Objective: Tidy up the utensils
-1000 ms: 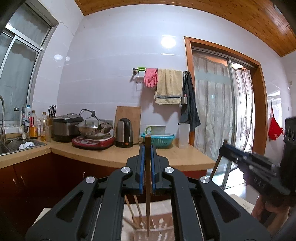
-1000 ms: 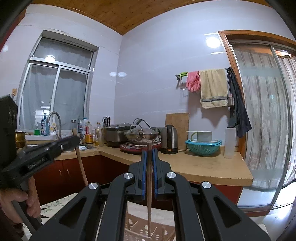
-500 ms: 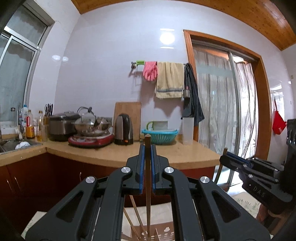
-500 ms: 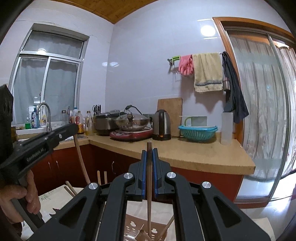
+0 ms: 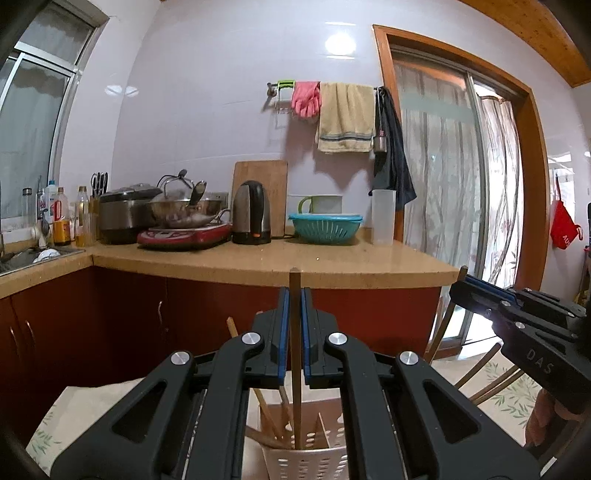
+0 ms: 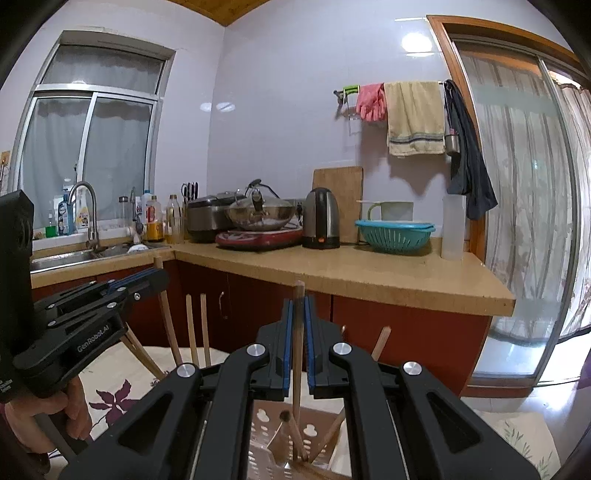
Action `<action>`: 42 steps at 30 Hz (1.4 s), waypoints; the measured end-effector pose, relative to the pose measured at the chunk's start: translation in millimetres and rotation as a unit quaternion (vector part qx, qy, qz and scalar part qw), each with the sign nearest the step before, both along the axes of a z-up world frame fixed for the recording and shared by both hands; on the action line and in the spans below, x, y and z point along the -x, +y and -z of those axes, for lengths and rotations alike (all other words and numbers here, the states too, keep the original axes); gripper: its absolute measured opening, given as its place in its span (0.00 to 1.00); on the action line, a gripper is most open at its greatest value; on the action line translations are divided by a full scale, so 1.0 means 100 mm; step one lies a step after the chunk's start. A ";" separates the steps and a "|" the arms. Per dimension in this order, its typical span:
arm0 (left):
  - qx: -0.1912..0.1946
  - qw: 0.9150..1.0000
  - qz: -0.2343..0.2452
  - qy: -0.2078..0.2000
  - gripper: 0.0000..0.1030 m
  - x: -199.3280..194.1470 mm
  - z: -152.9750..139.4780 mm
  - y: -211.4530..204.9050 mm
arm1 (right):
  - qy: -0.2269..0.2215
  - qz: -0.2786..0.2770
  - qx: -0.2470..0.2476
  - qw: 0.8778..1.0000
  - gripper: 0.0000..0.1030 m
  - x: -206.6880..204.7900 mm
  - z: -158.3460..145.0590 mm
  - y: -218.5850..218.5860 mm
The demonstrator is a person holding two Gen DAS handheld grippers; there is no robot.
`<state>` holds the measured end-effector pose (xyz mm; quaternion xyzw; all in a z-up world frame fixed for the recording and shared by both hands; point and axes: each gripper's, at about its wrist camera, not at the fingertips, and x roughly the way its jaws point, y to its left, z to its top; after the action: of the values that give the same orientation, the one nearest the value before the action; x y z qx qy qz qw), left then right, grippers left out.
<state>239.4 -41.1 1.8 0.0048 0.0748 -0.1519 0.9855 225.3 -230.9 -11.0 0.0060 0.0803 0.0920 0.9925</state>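
L claw (image 5: 294, 295) clamped on chopstick (image 5: 295, 354); R claw (image 6: 299, 306) clamped on 2nd chopstick (image 6: 297, 347), over holder (image 5: 306, 461).

- Left gripper (image 5: 294, 295): matt black plastic, blue pad faces, bright metal pivot screws.
- Chopstick (image 5: 295, 354): plain matt wood.
- Utensil holder (image 5: 306, 463): perforated plastic, pale, smooth.
- Worktop (image 5: 295, 264): tan, smooth, slight sheen.
- Kettle (image 5: 251, 212): brushed metal body, black plastic trim.
- Colander (image 5: 325, 229): teal plastic.
- Cutting board (image 5: 260, 177): wood, matt.
- Towel (image 5: 345, 118): beige cloth, rough pile.
- Wall (image 5: 207, 110): glossy tile.
- Ceiling (image 5: 535, 29): varnished wood boards.
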 end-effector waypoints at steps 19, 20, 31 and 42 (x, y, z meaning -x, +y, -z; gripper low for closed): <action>-0.001 1.000 -0.014 0.015 0.76 0.01 0.05 0.07 | 0.014 0.005 -0.007 1.000 0.49 0.00 0.05 0.01; -0.003 1.000 -0.014 0.016 0.79 0.01 0.05 0.07 | 0.013 0.005 -0.006 1.000 0.51 0.01 0.05 0.02; -0.002 0.999 -0.036 0.006 0.94 0.04 0.00 0.12 | -0.012 0.009 -0.003 1.000 0.78 0.12 -0.05 0.04; -0.012 0.996 -0.088 0.008 0.96 0.15 -0.09 0.20 | -0.002 0.031 -0.010 0.999 0.82 0.22 -0.09 0.00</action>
<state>224.0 -21.0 10.8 0.0090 0.0845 -0.0633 0.9944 203.6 -230.6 -2.1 0.0186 0.0775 0.0624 0.9949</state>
